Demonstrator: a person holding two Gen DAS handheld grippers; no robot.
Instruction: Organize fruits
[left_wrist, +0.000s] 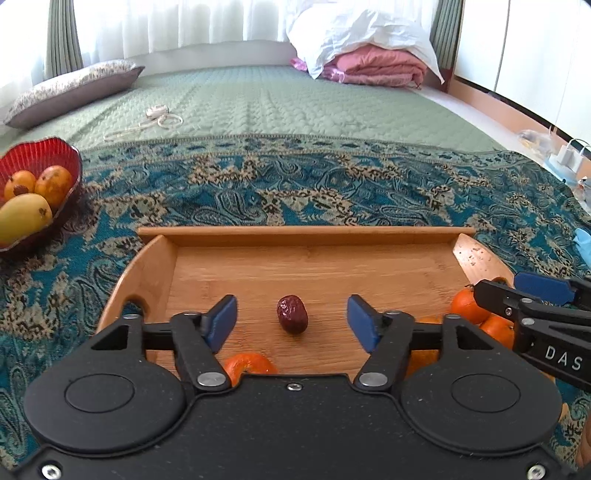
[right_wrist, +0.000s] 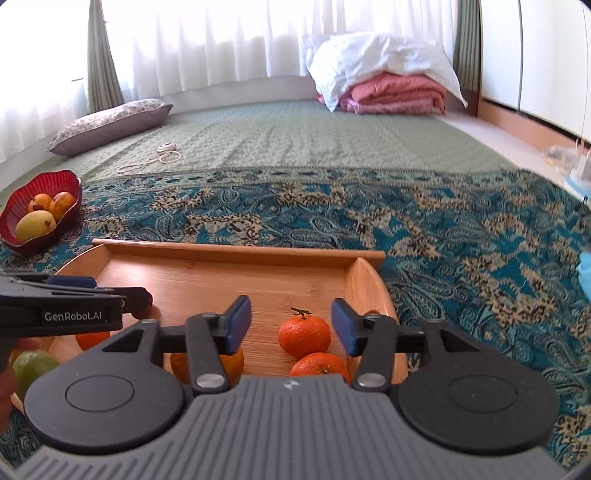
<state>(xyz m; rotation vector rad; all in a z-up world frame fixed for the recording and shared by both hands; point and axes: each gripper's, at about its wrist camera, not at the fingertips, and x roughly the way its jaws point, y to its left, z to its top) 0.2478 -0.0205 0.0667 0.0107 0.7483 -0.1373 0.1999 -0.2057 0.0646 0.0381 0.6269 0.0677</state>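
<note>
the left gripper (left_wrist: 291, 319) stands spread around a red date (left_wrist: 292, 314) lying on the wooden tray (left_wrist: 306, 235), pads clear of it. the right gripper (right_wrist: 290, 328) gapes over a mandarin (right_wrist: 304, 333). the date looks light, wrinkled and firm; it probably suits a gentle pinch across its narrow middle. the mandarin's soft skin likely bruises.

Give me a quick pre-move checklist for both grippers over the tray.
1. Left gripper open, pads clear of the date: ok.
2. Right gripper open, pads clear of the stemmed tangerine: ok.
3. Date resting on the wooden tray: ok.
4. Grippers apart from each other: ok, but close.
5. Room left in the red bowl: cannot tell.
</note>
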